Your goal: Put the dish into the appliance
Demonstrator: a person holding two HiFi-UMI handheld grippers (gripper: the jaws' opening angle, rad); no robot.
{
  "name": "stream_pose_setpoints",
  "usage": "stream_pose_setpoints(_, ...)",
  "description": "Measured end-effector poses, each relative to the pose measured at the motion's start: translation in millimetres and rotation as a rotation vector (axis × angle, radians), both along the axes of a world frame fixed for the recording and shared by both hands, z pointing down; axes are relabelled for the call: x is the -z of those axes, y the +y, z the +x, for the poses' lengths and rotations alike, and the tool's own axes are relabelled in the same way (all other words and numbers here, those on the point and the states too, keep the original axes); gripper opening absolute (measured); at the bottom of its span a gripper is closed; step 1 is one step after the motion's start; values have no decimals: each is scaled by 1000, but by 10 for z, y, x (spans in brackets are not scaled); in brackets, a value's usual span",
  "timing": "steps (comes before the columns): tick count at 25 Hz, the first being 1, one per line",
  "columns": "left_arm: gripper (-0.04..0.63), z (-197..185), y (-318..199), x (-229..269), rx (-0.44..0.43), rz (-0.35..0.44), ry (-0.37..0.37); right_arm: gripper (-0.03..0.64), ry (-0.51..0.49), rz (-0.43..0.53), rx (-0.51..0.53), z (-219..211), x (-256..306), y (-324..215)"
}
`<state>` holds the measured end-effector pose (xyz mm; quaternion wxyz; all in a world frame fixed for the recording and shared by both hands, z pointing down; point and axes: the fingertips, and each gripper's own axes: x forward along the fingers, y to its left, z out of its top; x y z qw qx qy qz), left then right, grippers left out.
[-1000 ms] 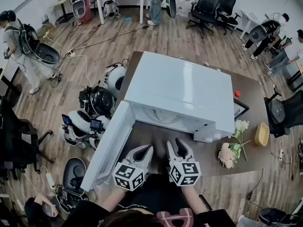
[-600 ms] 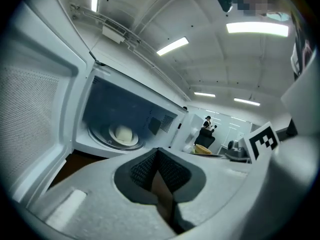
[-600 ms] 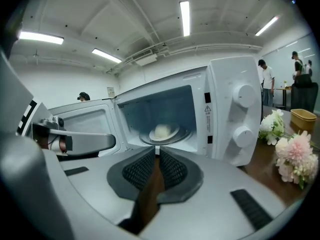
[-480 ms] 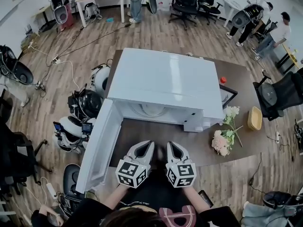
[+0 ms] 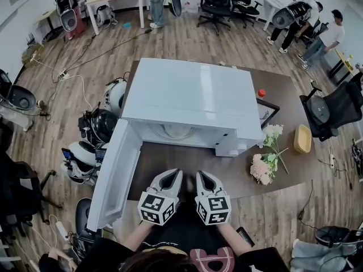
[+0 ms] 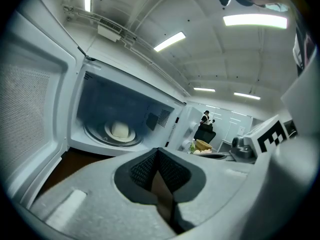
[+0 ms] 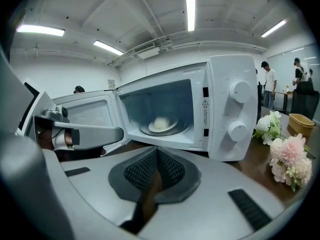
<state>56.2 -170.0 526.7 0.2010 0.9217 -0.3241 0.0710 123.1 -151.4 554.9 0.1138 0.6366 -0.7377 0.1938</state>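
Note:
The white microwave (image 5: 193, 95) stands on the brown table (image 5: 170, 164) with its door (image 5: 116, 174) swung wide to the left. Inside, a white dish (image 7: 161, 124) with a pale round lump on it rests on the glass turntable; the dish (image 6: 120, 130) also shows in the left gripper view. My left gripper (image 5: 172, 177) and right gripper (image 5: 203, 178) hover side by side at the table's near edge, in front of the open cavity. Both are shut with nothing between their pads (image 7: 170, 171).
Pink and white flowers (image 5: 262, 166) lie right of the microwave, with a yellow basket (image 5: 302, 139), a black tray (image 5: 267, 111) and a small red object (image 5: 261, 93) beyond. Round machines (image 5: 99, 129) crowd the floor left of the door. People and office chairs stand farther back.
The right gripper's jaws have gone from apart to shut, empty. Both grippers have stayed at the table's near edge while the head view shifted slightly.

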Motion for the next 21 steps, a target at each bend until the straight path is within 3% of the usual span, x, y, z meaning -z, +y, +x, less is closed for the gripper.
stream_pose_setpoints(14,9,135,3,22,-45,58,-42,8,57,41,72,-115,75,-93)
stream_pose_setpoints(21,9,79,-37,49,-12,66,-51,8,129,69,87,-118,201,-108)
